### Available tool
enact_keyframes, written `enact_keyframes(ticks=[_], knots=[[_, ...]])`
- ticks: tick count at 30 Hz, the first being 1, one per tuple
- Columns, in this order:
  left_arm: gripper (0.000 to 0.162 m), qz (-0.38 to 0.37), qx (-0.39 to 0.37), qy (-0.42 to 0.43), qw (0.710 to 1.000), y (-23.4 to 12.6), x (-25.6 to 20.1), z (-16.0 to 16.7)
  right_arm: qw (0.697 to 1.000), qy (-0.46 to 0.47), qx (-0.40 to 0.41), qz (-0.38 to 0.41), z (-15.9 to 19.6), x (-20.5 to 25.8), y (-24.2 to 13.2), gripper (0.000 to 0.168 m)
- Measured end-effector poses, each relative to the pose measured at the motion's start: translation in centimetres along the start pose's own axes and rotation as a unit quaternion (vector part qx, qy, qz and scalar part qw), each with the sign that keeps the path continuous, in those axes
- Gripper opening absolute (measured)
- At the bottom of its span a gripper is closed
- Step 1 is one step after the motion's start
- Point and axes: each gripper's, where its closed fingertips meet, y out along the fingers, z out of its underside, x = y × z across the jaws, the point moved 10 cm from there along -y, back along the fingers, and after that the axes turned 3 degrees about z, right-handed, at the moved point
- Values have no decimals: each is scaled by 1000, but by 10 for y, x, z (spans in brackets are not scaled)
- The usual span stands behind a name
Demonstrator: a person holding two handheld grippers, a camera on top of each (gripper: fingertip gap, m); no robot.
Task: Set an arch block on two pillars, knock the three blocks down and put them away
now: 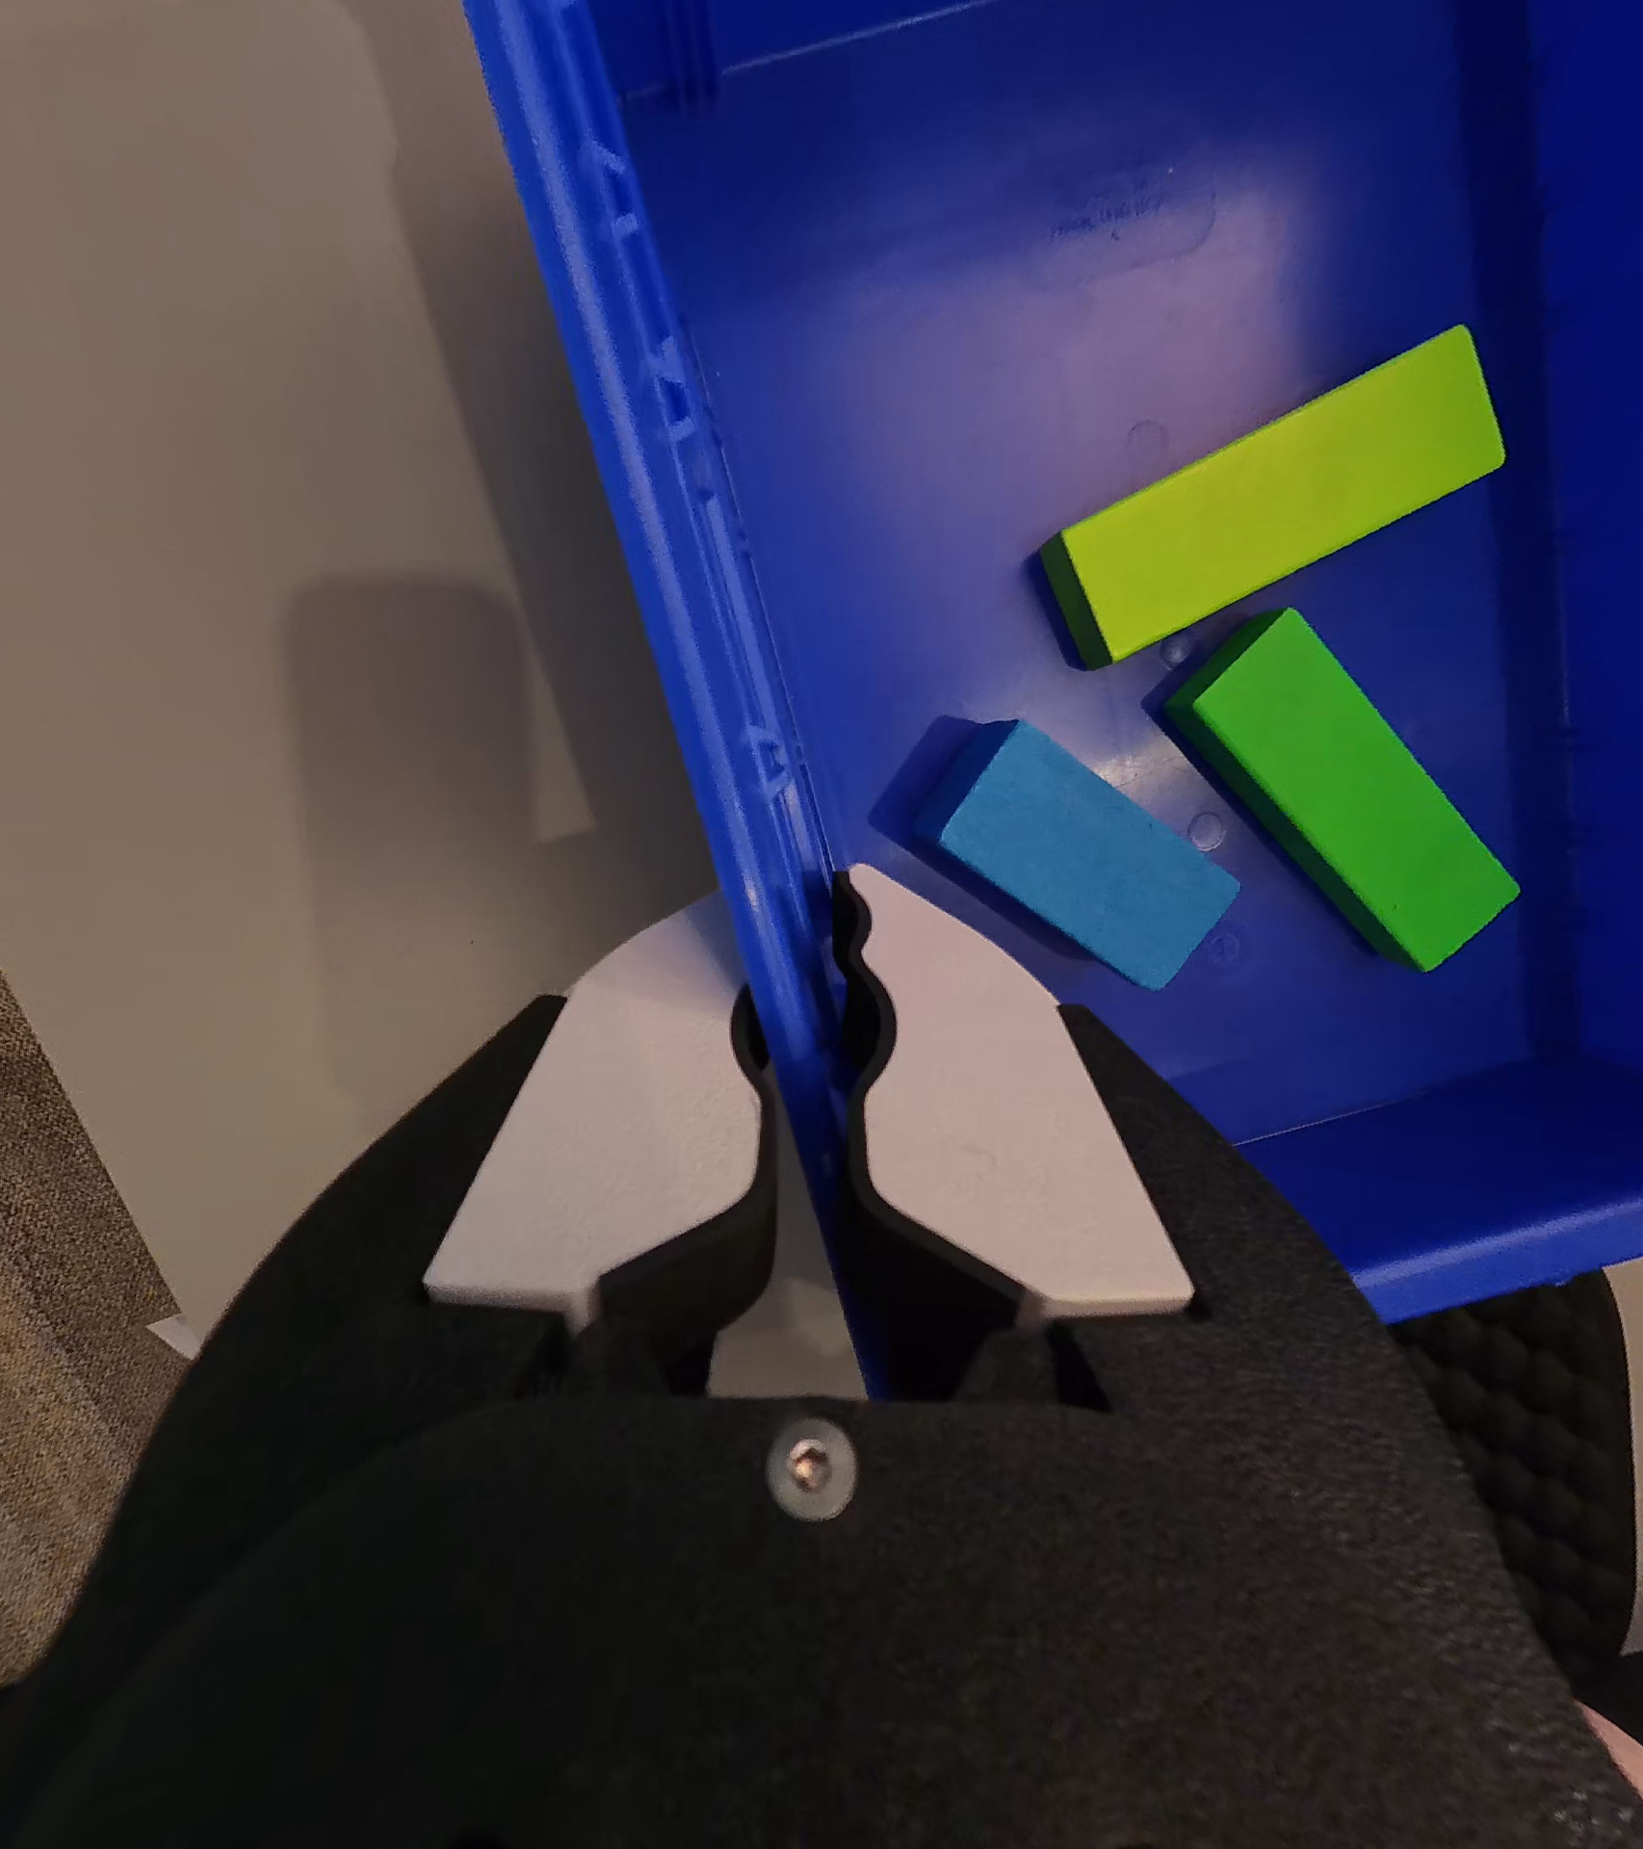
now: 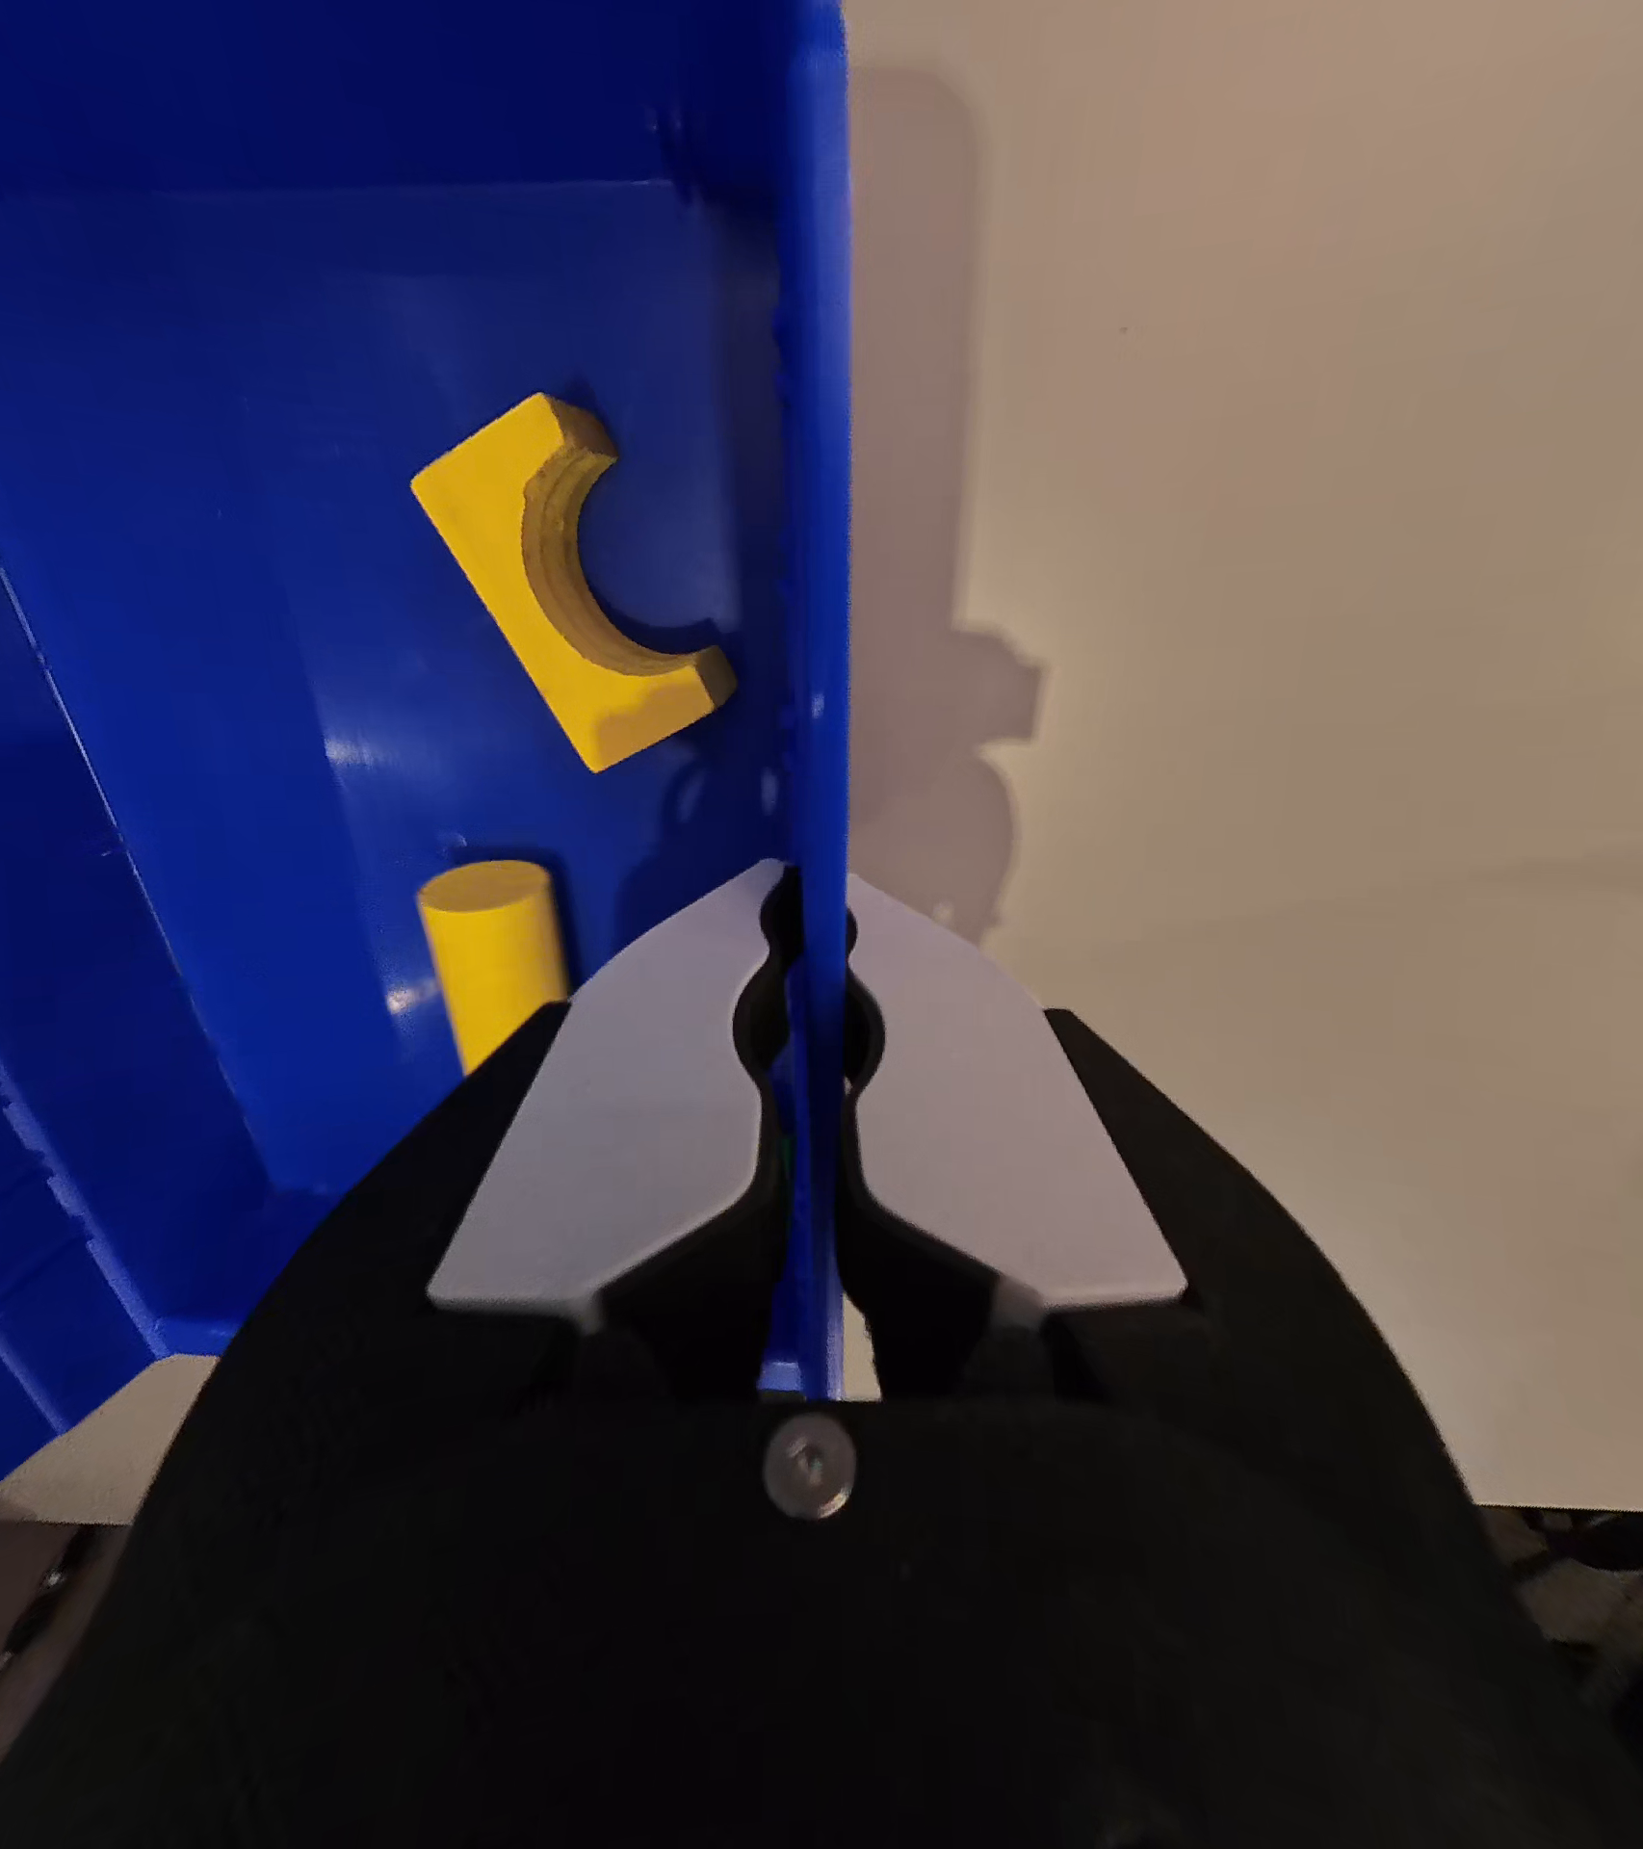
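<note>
Each side wall of the blue plastic bin (image 1: 697, 640) is pinched by the left gripper (image 1: 812, 961) and right gripper (image 2: 812, 961), while the yellow wooden arch block (image 2: 537, 590) is seen lying inside at eleven o'clock of the right gripper, no arch yet built.

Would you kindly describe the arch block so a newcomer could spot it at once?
Look inside the blue bin, near the wall that the right gripper clamps. The arch block lies flat beyond a yellow cylinder. Both are yellow, but only the arch has a half-round cutout.
</note>
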Motion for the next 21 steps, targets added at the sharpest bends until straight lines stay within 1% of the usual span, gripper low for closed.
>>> enact_keyframes(ticks=[4, 5, 6, 7, 9, 11, 12, 14, 16, 18, 19, 20, 21], knots=[[8, 5, -1, -7, 1000, -1, 1, 1, 1000, -3, -11, 15, 1, -7, 0, 7], [14, -3, -4, -12, 1000, -2, 2, 1, 1000, -10, -17, 22, 2, -7, 0, 9], [23, -18, -10, -18, 1000, -5, 4, 1, 999, -18, -27, 35, 3, -6, 0, 11], [26, -22, -18, -22, 999, -8, 5, 1, 997, -26, -40, 54, 4, -5, -2, 16], [25, -23, -53, -18, 998, -21, 4, 1, 992, -34, -85, 86, 5, -3, -9, 23], [25, -36, -97, -13, 995, -40, 0, -1, 983, -24, -143, 113, 6, 0, -24, 27], [25, -42, -125, -6, 991, -52, -5, -2, 975, -23, -181, 129, 7, 2, -34, 27], [24, -24, -183, 26, 983, -77, -21, -6, 954, -37, -260, 148, 8, 11, -58, 27], [27, 8, -245, 84, 966, -96, -45, -11, 926, -71, -350, 119, 9, 28, -82, 27], [49, 20, -294, 139, 945, -105, -69, -18, 891, -108, -439, 44, 12, 49, -103, 26], [53, 24, -308, 166, 936, -103, -80, -23, 870, -122, -478, -10, 13, 59, -112, 27], [48, 28, -307, 199, 930, -97, -91, -27, 849, -136, -507, -68, 14, 69, -119, 33], [43, 26, -291, 235, 927, -87, -102, -32, 830, -146, -526, -120, 15, 78, -124, 36]])
